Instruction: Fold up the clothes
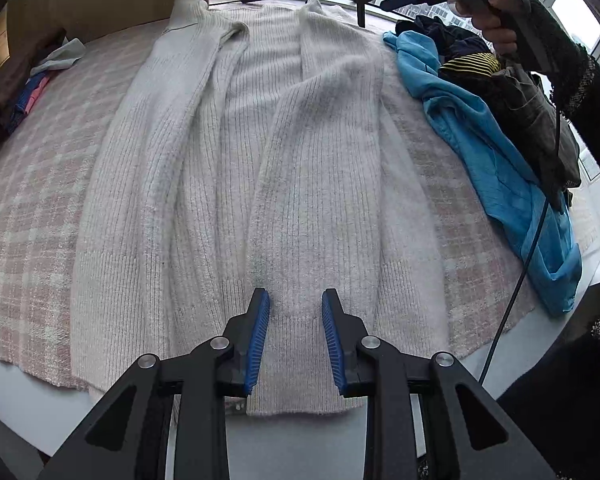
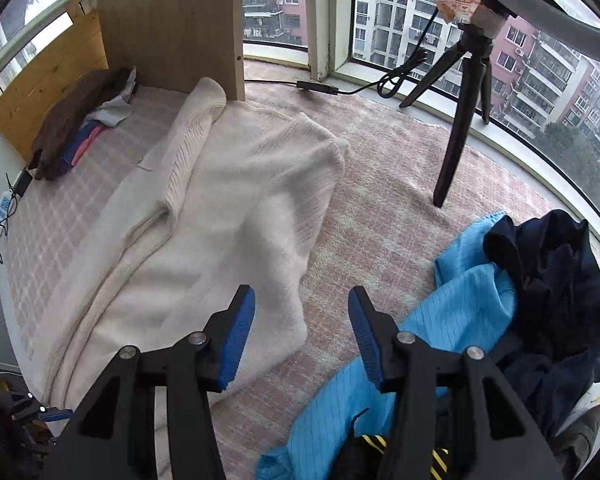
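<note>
Pink plaid blanket (image 1: 40, 184) beside windows (image 2: 400, 12); cream sweater (image 1: 228, 168) spread flat; both tongs (image 1: 296, 338) (image 2: 302, 334) released, empty.

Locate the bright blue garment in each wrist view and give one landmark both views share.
Left wrist view: the blue garment runs down the right side, right of the cream sweater, under a dark clothes pile.
Right wrist view: the blue garment sits at lower right, partly behind the right gripper, beside a navy garment.
Shared landmark: the black tripod by the window, at the top in the left wrist view.
</note>
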Action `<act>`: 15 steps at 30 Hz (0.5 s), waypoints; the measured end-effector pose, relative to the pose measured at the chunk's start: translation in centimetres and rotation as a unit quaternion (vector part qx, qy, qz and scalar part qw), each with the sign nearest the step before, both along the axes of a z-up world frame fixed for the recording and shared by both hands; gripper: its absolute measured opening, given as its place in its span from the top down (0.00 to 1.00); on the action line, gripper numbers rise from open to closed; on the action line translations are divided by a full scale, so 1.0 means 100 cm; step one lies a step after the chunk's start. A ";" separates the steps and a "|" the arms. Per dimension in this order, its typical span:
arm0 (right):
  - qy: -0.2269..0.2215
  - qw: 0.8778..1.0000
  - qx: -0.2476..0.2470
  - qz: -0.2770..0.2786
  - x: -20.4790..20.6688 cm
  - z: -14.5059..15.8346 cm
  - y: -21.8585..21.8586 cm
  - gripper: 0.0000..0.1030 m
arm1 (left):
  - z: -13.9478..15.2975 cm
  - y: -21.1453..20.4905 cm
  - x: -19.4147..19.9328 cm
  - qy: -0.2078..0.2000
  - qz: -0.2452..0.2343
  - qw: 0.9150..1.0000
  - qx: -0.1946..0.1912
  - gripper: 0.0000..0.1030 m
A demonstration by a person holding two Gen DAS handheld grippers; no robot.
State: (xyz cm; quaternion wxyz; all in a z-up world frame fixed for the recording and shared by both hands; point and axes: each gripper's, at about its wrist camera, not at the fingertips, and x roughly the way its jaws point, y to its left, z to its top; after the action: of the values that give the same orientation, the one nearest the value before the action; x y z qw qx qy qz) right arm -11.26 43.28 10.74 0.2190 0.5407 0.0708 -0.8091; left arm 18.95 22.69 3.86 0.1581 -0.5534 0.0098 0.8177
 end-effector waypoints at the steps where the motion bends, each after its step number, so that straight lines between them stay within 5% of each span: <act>1: -0.010 1.000 0.011 0.007 -0.008 -0.007 -0.016 0.49 | 0.000 0.002 0.000 0.003 -0.002 1.000 -0.004 0.75; 7: -0.061 0.987 0.146 0.033 -0.038 -0.074 -0.071 0.49 | -0.001 0.007 0.008 0.024 -0.008 0.999 -0.022 0.79; 9: -0.044 0.989 0.137 0.043 -0.035 -0.078 -0.073 0.51 | 0.000 0.004 0.010 0.026 -0.002 1.000 -0.015 0.87; 12: -0.052 0.992 0.110 0.043 -0.033 -0.074 -0.071 0.93 | 0.002 -0.005 0.011 0.024 0.013 1.000 0.011 0.97; 15: -0.041 0.996 0.076 0.027 -0.036 -0.058 -0.063 0.94 | 0.015 -0.015 0.014 0.017 0.028 0.998 0.061 0.97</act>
State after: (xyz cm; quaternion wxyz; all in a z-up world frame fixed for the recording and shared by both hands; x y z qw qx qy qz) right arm -14.83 36.93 4.95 0.2019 0.5866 0.1372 -0.7722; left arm 20.31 21.16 5.38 0.1683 -0.5284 -0.0534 0.8305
